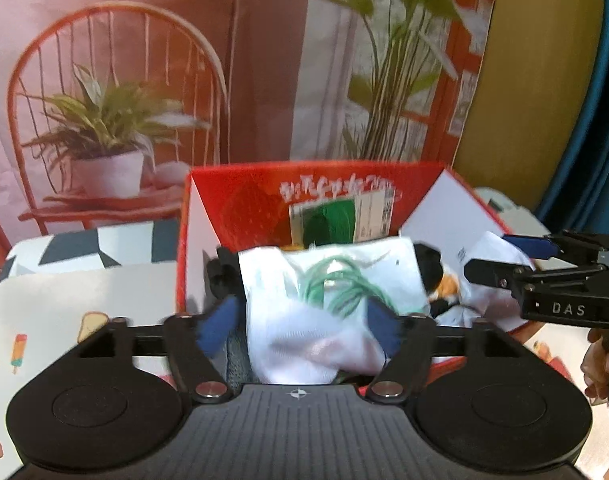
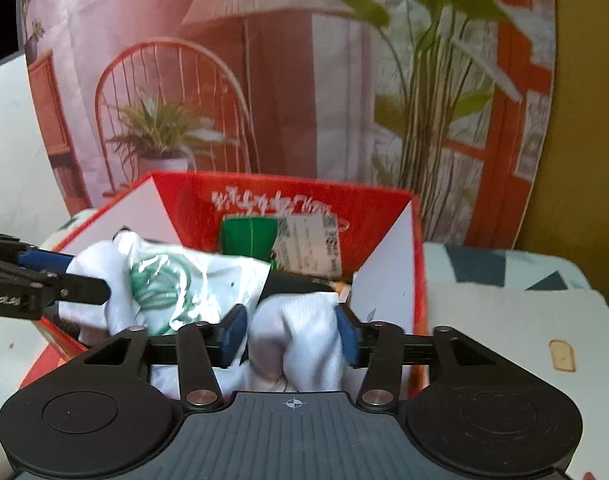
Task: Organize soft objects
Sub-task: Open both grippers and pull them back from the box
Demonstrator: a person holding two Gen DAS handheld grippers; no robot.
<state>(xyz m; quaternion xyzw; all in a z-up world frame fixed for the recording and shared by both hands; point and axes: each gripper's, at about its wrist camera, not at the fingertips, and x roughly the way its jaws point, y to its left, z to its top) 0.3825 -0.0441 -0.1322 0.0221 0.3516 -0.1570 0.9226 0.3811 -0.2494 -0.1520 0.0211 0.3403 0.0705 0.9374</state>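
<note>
On the left, the left gripper (image 1: 300, 330) stands wide over the open red cardboard box (image 1: 192, 216), its blue pads either side of a white cloth bundle with a clear bag of green cord (image 1: 336, 284) on top; the pads look clear of the cloth, so nothing is gripped. The bundle lies inside the box, which sits on the worktop. To the right, the right gripper (image 2: 290, 334) is about half open around a rolled white sock (image 2: 300, 328); its pads flank the roll closely, though a firm hold cannot be confirmed. These pieces look light, limp and compressible; pinching a thick fold mid-roll should hold best, and the plastic bag may slip.
</note>
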